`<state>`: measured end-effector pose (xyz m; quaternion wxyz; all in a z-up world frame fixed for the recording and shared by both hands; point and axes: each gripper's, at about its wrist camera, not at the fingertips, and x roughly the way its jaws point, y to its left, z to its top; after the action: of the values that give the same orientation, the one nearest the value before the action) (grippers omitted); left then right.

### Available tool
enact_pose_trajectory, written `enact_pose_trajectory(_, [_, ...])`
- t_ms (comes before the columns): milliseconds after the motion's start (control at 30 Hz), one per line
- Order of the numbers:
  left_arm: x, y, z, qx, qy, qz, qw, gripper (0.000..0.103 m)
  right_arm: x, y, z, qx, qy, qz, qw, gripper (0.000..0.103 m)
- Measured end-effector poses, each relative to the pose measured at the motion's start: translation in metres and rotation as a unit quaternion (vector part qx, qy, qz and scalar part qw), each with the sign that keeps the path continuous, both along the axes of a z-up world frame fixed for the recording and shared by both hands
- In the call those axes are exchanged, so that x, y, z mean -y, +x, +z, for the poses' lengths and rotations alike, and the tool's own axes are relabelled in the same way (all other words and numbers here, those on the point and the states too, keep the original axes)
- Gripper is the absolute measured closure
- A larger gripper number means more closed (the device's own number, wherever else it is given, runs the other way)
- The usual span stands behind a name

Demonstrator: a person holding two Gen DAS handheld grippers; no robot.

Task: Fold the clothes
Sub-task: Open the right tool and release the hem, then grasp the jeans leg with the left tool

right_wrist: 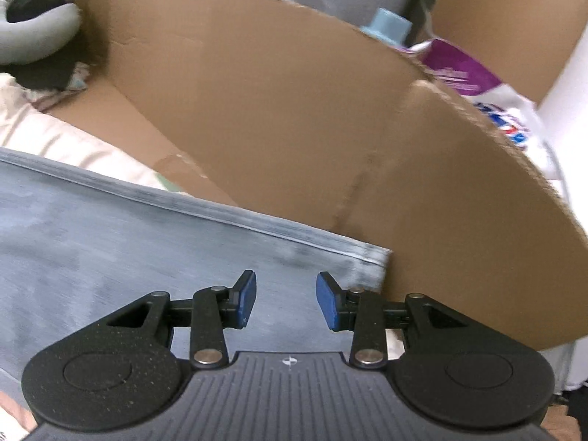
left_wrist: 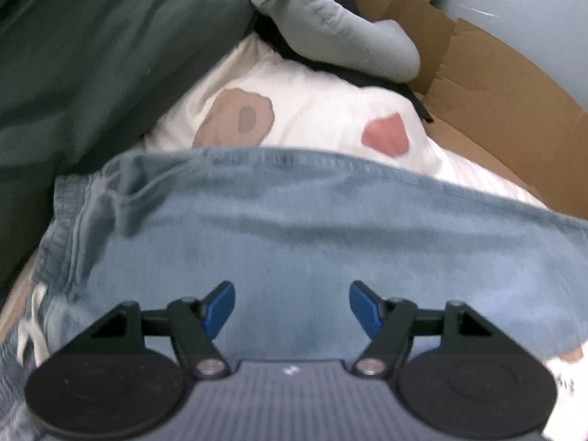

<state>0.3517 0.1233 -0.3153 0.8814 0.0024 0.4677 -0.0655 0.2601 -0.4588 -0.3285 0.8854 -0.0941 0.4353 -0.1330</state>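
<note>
Denim garment (left_wrist: 294, 228) is seen spread crosswise beneath both grippers, left gripper (left_wrist: 292, 307) and right gripper (right_wrist: 286, 301) with jaws spread and empty, its hemmed corner (right_wrist: 371, 261) nearest the right, against cardboard (right_wrist: 294, 117).

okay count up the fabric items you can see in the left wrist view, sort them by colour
Blue: 2, the denim garment and the pale blue garment.
White with patches: 1, the white cloth.
Dark green: 1, the dark green fabric.
Total: 4.
</note>
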Motion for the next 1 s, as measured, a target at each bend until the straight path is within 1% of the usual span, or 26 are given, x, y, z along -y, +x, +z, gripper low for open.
enact_pose_trajectory(33, [0.001,0.007,0.001,0.003,0.005,-0.003,1.0000,0.036,-0.004,0.000,-0.001,0.000,0.004,0.003,1.000,0.060])
enact_pose_trajectory(100, [0.003,0.022,0.002,0.009,0.014,-0.008,0.9998,0.037,-0.009,0.000,-0.005,0.002,0.011,0.009,1.000,0.060])
enact_pose_trajectory(167, [0.005,0.036,0.004,0.019,0.045,-0.028,0.9984,0.037,-0.014,0.000,-0.008,0.003,0.017,0.014,1.000,0.060])
enact_pose_trajectory(233, [0.006,0.050,0.007,0.027,0.077,-0.052,0.9953,0.037,-0.017,0.002,-0.011,0.000,0.021,0.019,1.000,0.059])
enact_pose_trajectory(300, [0.005,0.064,0.009,0.032,0.110,-0.073,0.9907,0.037,-0.020,0.004,-0.015,-0.002,0.024,0.024,0.999,0.059])
enact_pose_trajectory(367, [0.005,0.078,0.008,0.035,0.142,-0.098,0.9844,0.037,-0.023,0.005,-0.018,-0.004,0.027,0.029,0.999,0.057])
enact_pose_trajectory(433, [0.004,0.088,0.005,0.035,0.166,-0.124,0.9777,0.037,-0.026,0.007,-0.022,-0.007,0.031,0.033,0.999,0.056])
enact_pose_trajectory(500, [0.002,0.096,0.001,0.034,0.182,-0.150,0.9712,0.037,-0.028,0.009,-0.025,-0.009,0.034,0.038,0.999,0.056])
enact_pose_trajectory(600, [-0.002,0.106,-0.005,0.011,0.186,-0.181,0.9658,0.037,-0.027,0.014,-0.026,-0.012,0.035,0.039,0.999,0.055])
enact_pose_trajectory(700, [-0.004,0.109,-0.015,-0.008,0.202,-0.211,0.9564,0.037,-0.026,0.018,-0.027,-0.015,0.037,0.040,0.998,0.055])
enact_pose_trajectory(733, [-0.005,0.111,-0.018,-0.014,0.204,-0.217,0.9544,0.037,-0.026,0.020,-0.027,-0.016,0.038,0.041,0.998,0.055])
enact_pose_trajectory(833, [-0.008,0.116,-0.026,-0.017,0.223,-0.228,0.9475,0.036,-0.026,0.023,-0.029,-0.018,0.040,0.043,0.998,0.055])
enact_pose_trajectory(900, [-0.010,0.124,-0.031,-0.032,0.222,-0.234,0.9460,0.031,-0.029,0.023,-0.031,-0.020,0.041,0.048,0.998,0.055])
enact_pose_trajectory(933, [-0.012,0.128,-0.033,-0.041,0.220,-0.237,0.9455,0.031,-0.030,0.024,-0.033,-0.022,0.041,0.050,0.998,0.055])
enact_pose_trajectory(1000, [-0.014,0.136,-0.036,-0.056,0.205,-0.240,0.9471,0.031,-0.032,0.025,-0.035,-0.025,0.042,0.055,0.997,0.055])
